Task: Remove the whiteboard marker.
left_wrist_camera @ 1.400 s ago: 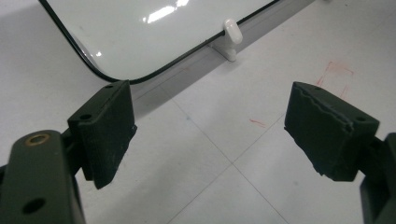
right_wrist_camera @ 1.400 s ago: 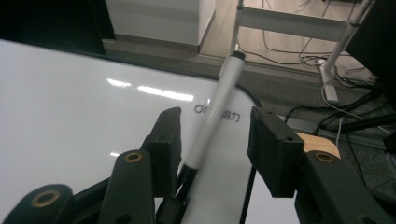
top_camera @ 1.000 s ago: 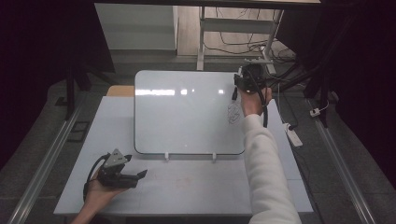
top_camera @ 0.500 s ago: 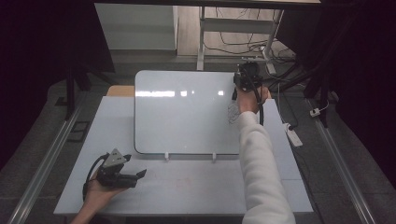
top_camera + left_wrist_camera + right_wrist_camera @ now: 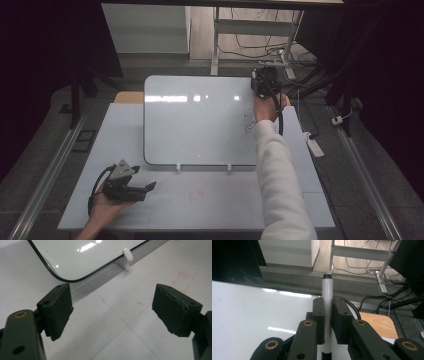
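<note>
right gripper (image 5: 327,315) jaws just closed, white marker (image 5: 327,293) clamped upright between.

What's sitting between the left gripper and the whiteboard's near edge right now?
Bare white table with faint red marks, as the left gripper view shows. The left gripper stands open, short of the whiteboard and its white clip. Nothing blocks the way.

Your pale grey tiled bench (image 5: 210,200) carries a glossy white rounded-corner whiteboard (image 5: 200,125), propped on two small white clips (image 5: 126,255); faint red marks (image 5: 182,281) sit just beside them.
</note>
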